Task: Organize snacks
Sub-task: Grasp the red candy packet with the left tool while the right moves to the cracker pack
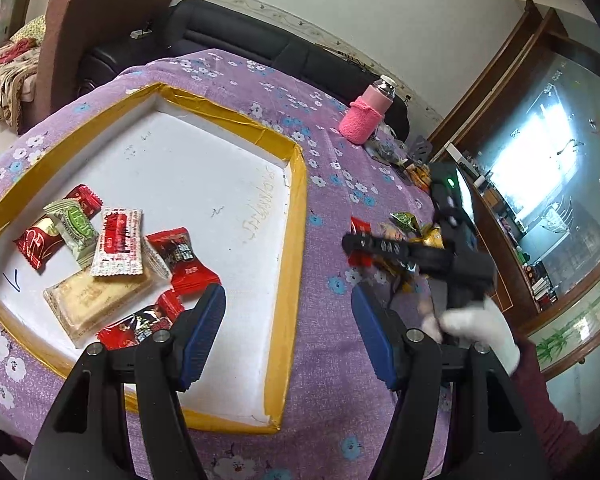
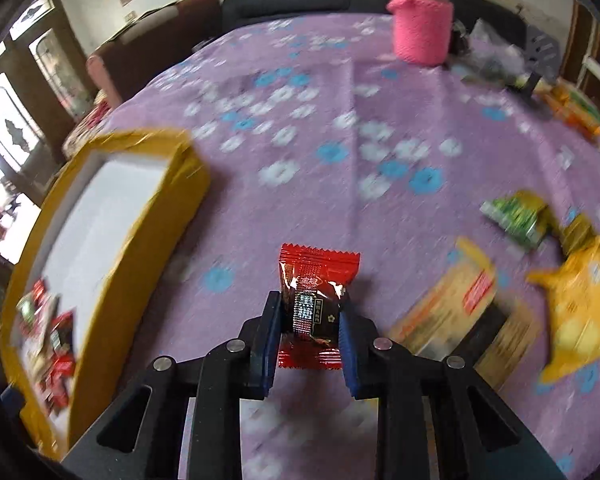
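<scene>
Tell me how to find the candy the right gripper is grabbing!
Find the purple flowered tablecloth, then the yellow-edged box on it. Beside the box, outside it, the right gripper pinches a candy between its blue pads. It is red and black with a zigzag top edge; the loose snacks nearby are yellow, tan and green.

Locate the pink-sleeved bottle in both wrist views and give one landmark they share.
Left wrist: pink-sleeved bottle stands upper right of centre, on the far side of the purple cloth.
Right wrist: pink-sleeved bottle at top edge, right of centre.
Shared landmark: yellow-rimmed tray, left of the bottle in both.
</scene>
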A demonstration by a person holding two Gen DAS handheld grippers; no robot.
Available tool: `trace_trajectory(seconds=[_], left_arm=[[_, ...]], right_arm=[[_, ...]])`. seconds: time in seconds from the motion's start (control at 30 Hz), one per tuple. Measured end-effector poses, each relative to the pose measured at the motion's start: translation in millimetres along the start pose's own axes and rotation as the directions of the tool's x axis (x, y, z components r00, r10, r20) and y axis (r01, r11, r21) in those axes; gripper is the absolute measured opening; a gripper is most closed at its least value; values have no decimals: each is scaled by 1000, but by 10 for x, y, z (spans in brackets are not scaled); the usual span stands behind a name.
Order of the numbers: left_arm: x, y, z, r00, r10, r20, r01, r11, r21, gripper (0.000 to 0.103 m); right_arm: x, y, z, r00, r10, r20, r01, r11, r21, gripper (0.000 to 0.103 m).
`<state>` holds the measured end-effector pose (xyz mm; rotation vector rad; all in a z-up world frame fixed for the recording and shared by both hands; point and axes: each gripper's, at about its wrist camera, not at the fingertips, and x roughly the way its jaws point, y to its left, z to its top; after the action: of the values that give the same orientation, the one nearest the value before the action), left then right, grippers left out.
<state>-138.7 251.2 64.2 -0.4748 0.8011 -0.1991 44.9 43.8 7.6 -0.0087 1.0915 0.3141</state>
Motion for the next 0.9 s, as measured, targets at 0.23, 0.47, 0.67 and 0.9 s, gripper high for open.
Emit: trace_trajectory(seconds=[0.23,0.47,0.67,0.9], left_arm=[[-5,130,11,1000,-10,3,11,999,-33,65],[-44,152,6,1000,-12,13,12,999,-37,65],[-16,99,-16,1000,-14,5,14,1000,-27,65],[22,-20,-34,1000,-15,-10,15,1000,-3,65]], right_arm=[[-160,297,-377,999,47,-12,-48,998,-41,30],[-190,349,-412,996,84,0,-84,996,-23,41],[-354,236,-427,991,117,68,-117,993,4,45],[-503,31,-460,984,129,123,-135,990,41,46]])
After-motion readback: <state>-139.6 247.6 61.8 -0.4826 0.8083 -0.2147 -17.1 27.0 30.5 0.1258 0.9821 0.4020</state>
